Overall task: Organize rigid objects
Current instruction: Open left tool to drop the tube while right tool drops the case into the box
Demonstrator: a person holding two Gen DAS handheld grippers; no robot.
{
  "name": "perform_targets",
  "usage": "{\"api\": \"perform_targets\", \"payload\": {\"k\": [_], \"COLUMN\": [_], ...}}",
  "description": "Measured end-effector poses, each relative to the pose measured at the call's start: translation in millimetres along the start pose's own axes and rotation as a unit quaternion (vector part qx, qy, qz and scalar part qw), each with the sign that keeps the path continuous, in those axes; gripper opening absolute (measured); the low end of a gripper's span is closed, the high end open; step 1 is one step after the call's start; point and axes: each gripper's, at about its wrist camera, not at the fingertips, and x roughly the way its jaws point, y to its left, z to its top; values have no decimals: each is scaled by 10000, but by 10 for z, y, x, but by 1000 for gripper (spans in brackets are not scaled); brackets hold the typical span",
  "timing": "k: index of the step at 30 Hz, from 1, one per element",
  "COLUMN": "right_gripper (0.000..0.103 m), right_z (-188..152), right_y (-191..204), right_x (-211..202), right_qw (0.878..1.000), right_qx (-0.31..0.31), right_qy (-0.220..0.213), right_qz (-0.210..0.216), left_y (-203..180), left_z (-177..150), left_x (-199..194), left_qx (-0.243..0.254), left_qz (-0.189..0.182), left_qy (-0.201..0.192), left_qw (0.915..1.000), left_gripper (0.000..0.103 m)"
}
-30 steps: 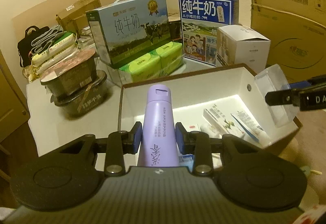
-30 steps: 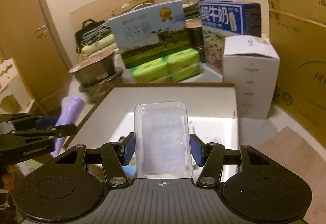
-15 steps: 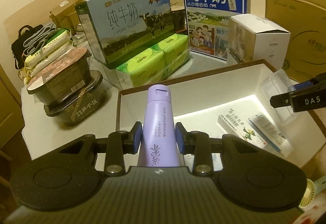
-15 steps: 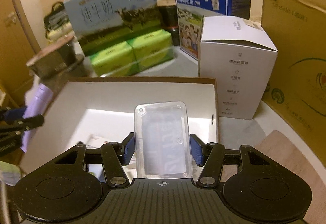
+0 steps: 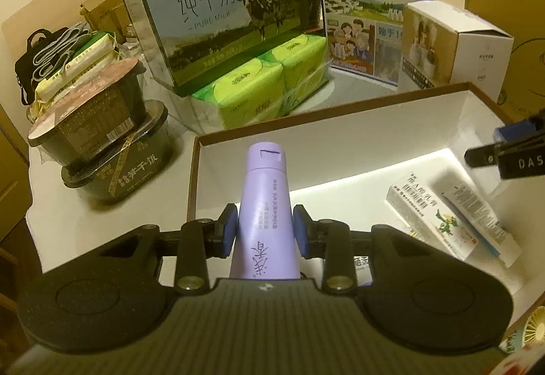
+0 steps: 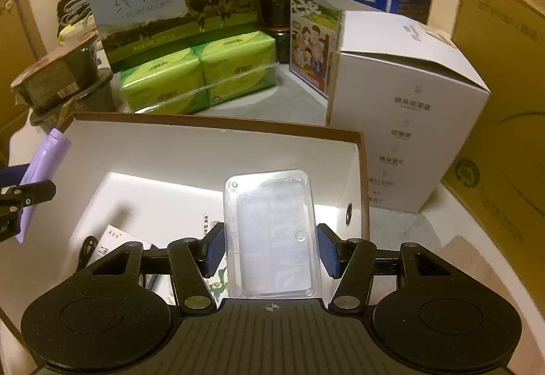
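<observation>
Placing step: left tongs (image 5: pixel 265 233) clamp a purple tube (image 5: pixel 264 204), right tongs (image 6: pixel 270 249) clamp a clear case (image 6: pixel 272 235); next, lower both into the white box (image 6: pixel 190 150) and release.

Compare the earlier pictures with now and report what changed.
Both grippers advanced over the open white cardboard box, closer to the items lying inside. Nothing was grasped or released: the left gripper still holds the purple plastic bottle, the right gripper the clear plastic case.

Lilac tube (image 5: pixel 265 204), dark lettering; clear plastic case (image 6: pixel 272 235); open box (image 5: pixel 340 143), white inside, brown rim; lime-green tissue packs (image 5: pixel 265 81); blue-and-white milk carton (image 5: pixel 371 0); black bowls (image 5: pixel 102 136).
</observation>
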Motion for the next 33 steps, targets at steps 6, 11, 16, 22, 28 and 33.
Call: {"api": "perform_targets", "payload": {"k": [6, 11, 16, 22, 28, 33], "right_gripper": [57, 60, 60, 61, 61, 61], "right_z": [31, -2, -87, -194, -307, -394], "right_y": [-31, -95, -115, -167, -232, -261], "right_x": [-20, -84, -150, -270, -470, -652], "right_qw": [9996, 9996, 9993, 9988, 9972, 9960], "right_qx": [-47, 106, 104, 154, 297, 366], "right_qy": [-273, -258, -203, -173, -239, -278], "right_qz": [-92, 93, 284, 439, 651, 772], "left_y": [-1, 7, 23, 57, 74, 72], "left_z": [7, 30, -24, -106, -204, -238], "left_x": [75, 147, 144, 58, -138, -306], "left_qx": [21, -48, -143, -184, -307, -384], "left_qz": [30, 5, -40, -49, -135, -157], "left_qy": [18, 182, 220, 278, 243, 188], "left_qw": [10000, 9998, 9996, 9994, 9991, 9990], "left_gripper": [17, 10, 14, 21, 26, 27]}}
